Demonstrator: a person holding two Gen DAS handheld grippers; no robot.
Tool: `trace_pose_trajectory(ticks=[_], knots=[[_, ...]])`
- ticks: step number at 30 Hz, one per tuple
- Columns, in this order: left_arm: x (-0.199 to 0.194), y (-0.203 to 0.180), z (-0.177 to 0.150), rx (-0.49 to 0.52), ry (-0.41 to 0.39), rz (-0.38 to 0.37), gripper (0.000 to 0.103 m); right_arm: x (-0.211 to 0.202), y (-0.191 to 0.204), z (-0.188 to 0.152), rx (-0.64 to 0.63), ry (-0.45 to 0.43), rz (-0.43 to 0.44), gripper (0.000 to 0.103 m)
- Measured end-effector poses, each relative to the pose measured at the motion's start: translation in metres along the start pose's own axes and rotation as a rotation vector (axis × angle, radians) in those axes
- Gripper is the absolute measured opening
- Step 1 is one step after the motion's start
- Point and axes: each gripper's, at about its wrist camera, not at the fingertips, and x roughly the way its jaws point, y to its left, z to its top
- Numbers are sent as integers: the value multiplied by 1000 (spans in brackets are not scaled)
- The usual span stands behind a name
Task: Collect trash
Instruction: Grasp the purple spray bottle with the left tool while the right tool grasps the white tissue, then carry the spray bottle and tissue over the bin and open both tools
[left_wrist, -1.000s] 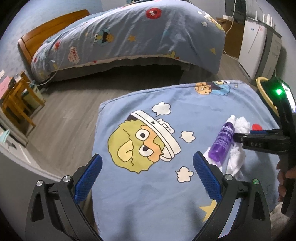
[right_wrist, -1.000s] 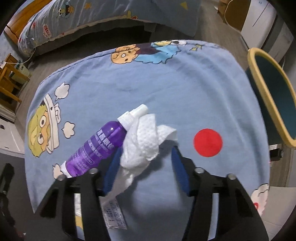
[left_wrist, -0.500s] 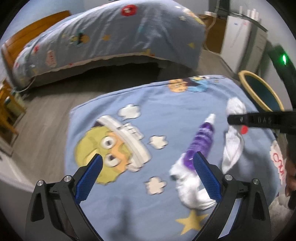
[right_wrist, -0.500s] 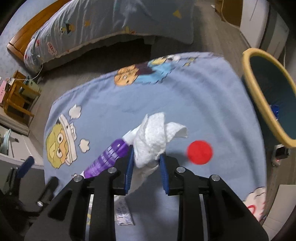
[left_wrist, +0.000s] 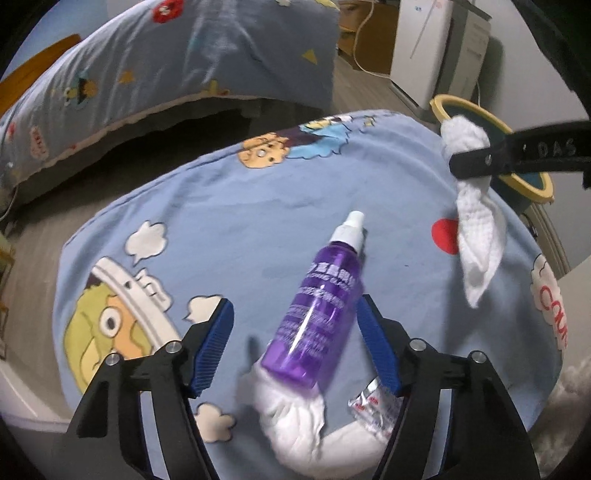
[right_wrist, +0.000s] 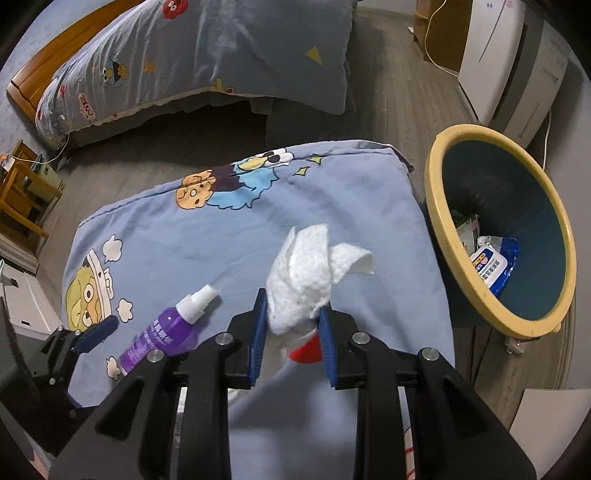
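now my right gripper (right_wrist: 291, 328) clamped on soft, light tissue (right_wrist: 310, 273), mid-wad. left gripper (left_wrist: 295, 347) closing around slick, rigid purple bottle (left_wrist: 317, 317); i take mid-body.

The right gripper (right_wrist: 291, 328) tilts steeply downward above the blue cartoon cushion (right_wrist: 229, 229), its blue pads pressed together on a crumpled white tissue (right_wrist: 306, 280) that it holds clear of the cushion. The left gripper (left_wrist: 295, 347) also points steeply down over the near end of the cushion; its jaws are closing around a purple spray bottle (left_wrist: 317, 314), the right pad beside the bottle, the left pad apart from it.
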Motion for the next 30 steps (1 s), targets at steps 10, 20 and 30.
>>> trace_pose_trajectory(ticks=[10, 20, 30], knots=[[18, -16, 2, 66, 38, 3, 50, 0, -7, 2, -31, 10, 9, 25], [6, -23, 6, 71, 1, -17, 34, -11, -13, 1, -25, -9, 13, 25], [-22, -23, 12, 47, -62, -11, 33, -33, -24, 0, -13, -38, 4, 25]])
